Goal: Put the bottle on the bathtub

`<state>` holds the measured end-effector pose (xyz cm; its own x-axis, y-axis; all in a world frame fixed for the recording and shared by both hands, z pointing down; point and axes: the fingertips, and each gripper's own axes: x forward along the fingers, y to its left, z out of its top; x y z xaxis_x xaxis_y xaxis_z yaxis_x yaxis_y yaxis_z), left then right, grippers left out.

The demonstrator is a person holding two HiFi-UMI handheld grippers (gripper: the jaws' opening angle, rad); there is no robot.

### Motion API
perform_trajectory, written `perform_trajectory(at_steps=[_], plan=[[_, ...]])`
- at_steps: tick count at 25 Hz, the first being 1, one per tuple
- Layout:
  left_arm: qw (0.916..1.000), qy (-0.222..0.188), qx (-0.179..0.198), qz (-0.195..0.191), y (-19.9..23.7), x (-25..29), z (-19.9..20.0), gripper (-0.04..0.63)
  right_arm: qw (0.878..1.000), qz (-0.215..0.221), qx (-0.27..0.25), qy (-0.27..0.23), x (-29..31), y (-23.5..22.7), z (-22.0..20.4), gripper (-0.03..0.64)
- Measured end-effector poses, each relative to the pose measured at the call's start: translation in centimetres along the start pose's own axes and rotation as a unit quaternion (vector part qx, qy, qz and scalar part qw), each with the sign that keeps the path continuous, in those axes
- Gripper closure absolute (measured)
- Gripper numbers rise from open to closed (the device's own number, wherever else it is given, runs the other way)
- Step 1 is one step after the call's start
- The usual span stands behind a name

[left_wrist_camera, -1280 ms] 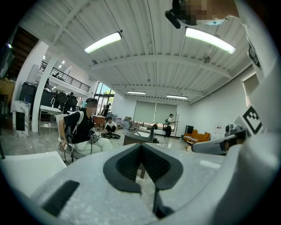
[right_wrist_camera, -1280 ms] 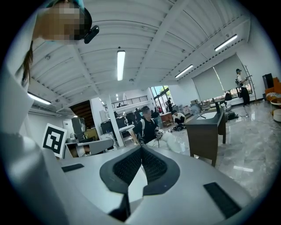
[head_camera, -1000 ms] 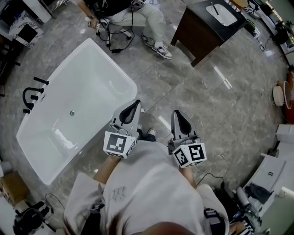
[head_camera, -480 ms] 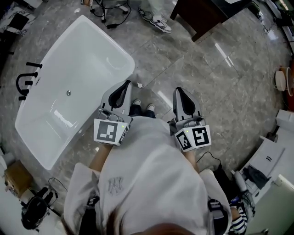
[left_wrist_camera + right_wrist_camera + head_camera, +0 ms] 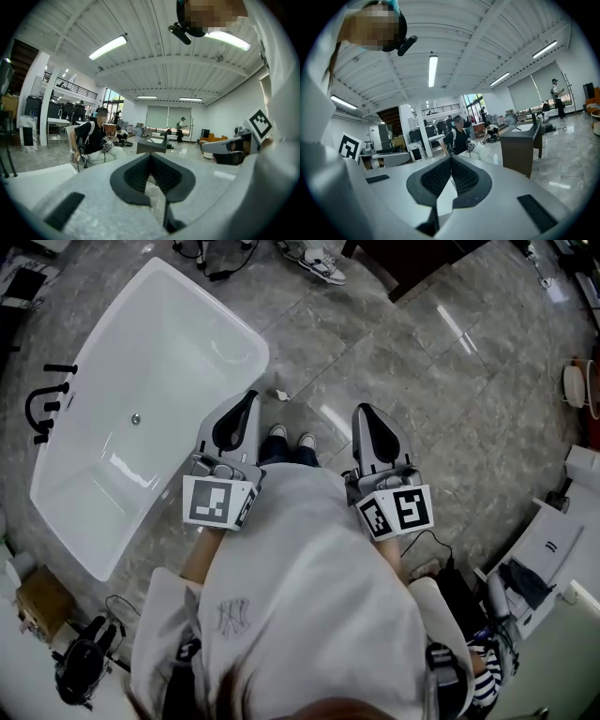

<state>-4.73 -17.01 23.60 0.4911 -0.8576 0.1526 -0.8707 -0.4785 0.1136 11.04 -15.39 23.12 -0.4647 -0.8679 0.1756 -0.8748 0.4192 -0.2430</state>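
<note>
Centrally, two grippers: left gripper (image 5: 247,399) and right gripper (image 5: 363,413), both with fingers pressed together. One white bathtub (image 5: 178,334) stands near the left gripper.

L gripper (image 5: 247,401), R gripper (image 5: 365,413): jaws together, empty, side by side.

White bathtub (image 5: 159,362) on grey stone floor (image 5: 422,381)
</note>
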Motion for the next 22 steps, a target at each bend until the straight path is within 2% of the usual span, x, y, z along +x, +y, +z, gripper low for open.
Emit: perform_trajectory(at_steps=[22], plan=[[0.9997, 0.003, -0.006, -0.022, -0.55, 0.82, -0.35, 0.581, 1.000, -0.009, -0.004, -0.003, -0.07, -0.04, 0.10, 0.607]])
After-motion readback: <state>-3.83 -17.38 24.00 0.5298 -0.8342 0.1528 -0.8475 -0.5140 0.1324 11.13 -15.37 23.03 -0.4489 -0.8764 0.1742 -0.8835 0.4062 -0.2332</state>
